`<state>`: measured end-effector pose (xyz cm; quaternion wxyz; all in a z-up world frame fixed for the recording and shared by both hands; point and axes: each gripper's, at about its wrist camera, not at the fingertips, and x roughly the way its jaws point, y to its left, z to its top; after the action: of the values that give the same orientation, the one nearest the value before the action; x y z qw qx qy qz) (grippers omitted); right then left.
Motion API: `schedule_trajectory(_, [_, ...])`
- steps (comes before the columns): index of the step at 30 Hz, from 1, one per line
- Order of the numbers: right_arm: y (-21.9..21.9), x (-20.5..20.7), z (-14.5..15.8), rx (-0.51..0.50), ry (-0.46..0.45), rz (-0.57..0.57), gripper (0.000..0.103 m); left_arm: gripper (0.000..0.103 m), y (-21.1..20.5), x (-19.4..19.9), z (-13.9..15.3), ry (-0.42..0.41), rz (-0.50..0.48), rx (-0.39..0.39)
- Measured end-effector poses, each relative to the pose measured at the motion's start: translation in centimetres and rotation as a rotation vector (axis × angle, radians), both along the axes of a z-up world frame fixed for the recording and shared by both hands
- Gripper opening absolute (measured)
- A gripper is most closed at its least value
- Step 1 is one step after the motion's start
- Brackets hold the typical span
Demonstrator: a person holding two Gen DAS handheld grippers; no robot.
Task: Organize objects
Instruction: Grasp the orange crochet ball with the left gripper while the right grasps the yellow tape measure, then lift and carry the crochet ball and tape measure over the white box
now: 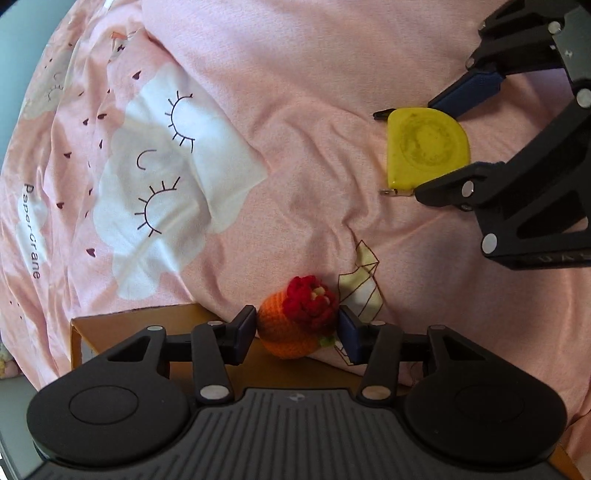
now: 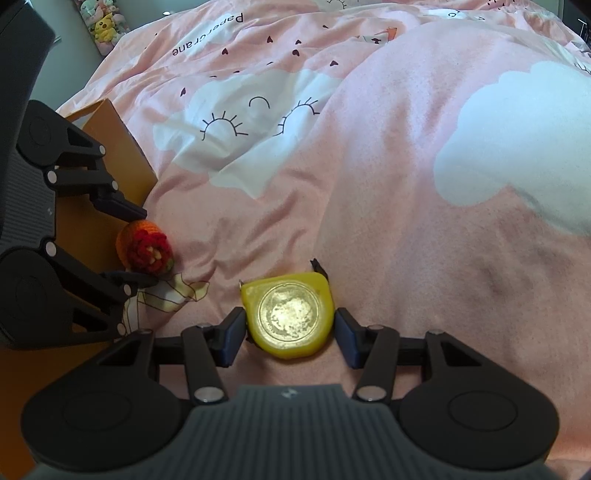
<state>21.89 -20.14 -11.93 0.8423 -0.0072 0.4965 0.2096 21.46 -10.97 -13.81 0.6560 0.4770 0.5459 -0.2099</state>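
Saw knitted ball point(image 1: 291, 326) between left gripper point(image 1: 297, 325) fingers, tape measure point(image 2: 289, 317) between right gripper point(image 2: 290, 328) fingers, pads at both sides; could not tell whether pinching. Probably needed a gentle, centred squeeze before lifting towards the box point(image 1: 122, 332) beside the left fingers.

Bedding: a pink duvet point(image 2: 369, 206) covers the bed, rumpled into soft folds.
Print: white clouds point(image 2: 236, 125) with closed lashes and a small smile, tiny dark hearts, the word "Papercrane" point(image 2: 208, 35), and a cream folded-paper crane figure point(image 1: 360, 286).
Far corner: a row of plush toys point(image 2: 99, 20) beyond the bed's edge, too small to tell apart.
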Motion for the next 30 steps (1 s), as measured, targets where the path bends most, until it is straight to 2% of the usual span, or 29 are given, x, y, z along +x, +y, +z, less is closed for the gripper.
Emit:
schedule_trajectory(7, [0.0,-0.2,0.1,-0.005,-0.006,0.004,0.054,0.051,0.3,-0.2,0.7,-0.056,0.029,-0.043])
schedule_trajectory(14, [0.1,-1.0,1.2,-0.011,-0.035,0.018,0.054,0.05,0.1,-1.4,3.0,-0.137,0.087,-0.151])
schedule_trajectory(20, [0.3,-2.7,3.7,-0.025,-0.108,0.045,0.054,0.05,0.8,-3.0,7.3,-0.209,0.142,-0.281])
schedule_trajectory(24, [0.2,-3.8,6.0,0.022,-0.141,0.067,0.054,0.05,2.1,-4.7,10.7,-0.256,0.181,-0.377])
schedule_trajectory(30, [2.0,-5.6,9.9,0.075,-0.229,0.158,0.054,0.05,6.6,-7.0,15.1,-0.315,0.33,-0.504])
